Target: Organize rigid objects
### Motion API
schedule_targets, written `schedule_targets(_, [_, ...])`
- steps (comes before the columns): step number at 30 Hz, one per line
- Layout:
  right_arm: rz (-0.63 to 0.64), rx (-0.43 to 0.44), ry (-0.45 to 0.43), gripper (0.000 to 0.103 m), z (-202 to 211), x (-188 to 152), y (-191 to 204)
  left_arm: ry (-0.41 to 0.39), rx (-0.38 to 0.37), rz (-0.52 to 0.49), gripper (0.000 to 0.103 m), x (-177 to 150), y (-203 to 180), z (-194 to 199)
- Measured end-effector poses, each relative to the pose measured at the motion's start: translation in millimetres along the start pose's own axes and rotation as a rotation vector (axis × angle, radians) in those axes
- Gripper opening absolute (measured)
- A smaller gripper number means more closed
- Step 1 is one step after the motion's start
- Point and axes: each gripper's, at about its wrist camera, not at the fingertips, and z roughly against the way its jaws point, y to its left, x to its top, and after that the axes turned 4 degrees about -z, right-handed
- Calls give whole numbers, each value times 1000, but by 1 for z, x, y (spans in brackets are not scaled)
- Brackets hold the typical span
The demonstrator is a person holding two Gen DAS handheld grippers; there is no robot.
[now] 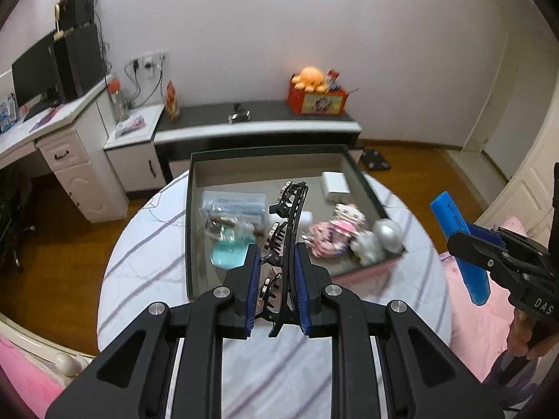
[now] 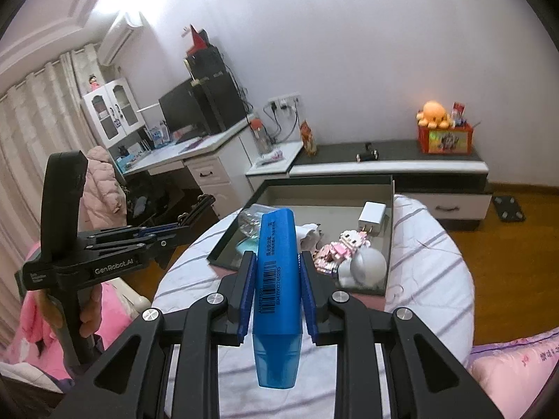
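Note:
My left gripper [image 1: 277, 260] is shut on a long black hair clip [image 1: 284, 241] with small claw clips on it, held above the near edge of the dark open box [image 1: 190, 209]. My right gripper [image 2: 276, 265] is shut on a blue highlighter marker [image 2: 276, 279], cap towards the camera, held in the air before the box [image 2: 389, 230]. The marker [image 1: 459, 244] and right gripper [image 1: 489, 255] also show at the right of the left wrist view. The left gripper [image 2: 181, 227] shows at the left of the right wrist view.
The box sits on a round table with a striped white cloth [image 1: 146, 244]. In it lie a white charger [image 1: 335, 183], a pink block figure [image 1: 335, 230], a silver-white toy [image 1: 379, 237], a teal object [image 1: 230, 251] and a clear case [image 1: 234, 204]. Pink bedding [image 1: 475, 314] lies right.

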Motion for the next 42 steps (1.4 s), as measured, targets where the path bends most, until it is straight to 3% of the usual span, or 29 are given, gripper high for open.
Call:
schedule_targets(6, [-56,-12,138,25,-68,38,-36,179,7,26,19,36,18,-77])
schedule_targets(14, [-108,-23,281,25,-137,50,-68,288,-20,11,19,52,19,-126])
schedule_targets(16, [-73,-30,292,26,-142,51,-64,290,-39,8,20,55,18,-128])
schedule_targets(18, [-64,-38,306,26,-146,53,-62,297,-77,30,31,56,20,-129])
schedule_targets(19, [-70,-43,315,33,-148,54,-61,302,-87,38,47,57,21,-130])
schedule_targets(20, [-75,-50,320,48,-149,55,-60,298,-85,43,60,57,22,-130])
schedule_targets(22, [-81,-65,308,58,-148,56,-62,291,-73,51,67,57,23,-128])
schedule_targets(31, [-97,-87,275,58,-127,58,-61,275,-50,64,70,52,24,-115])
schedule_targets(42, [-60,-109,169,58,-72,40,-38,166,-4,41,71,28,7,-60])
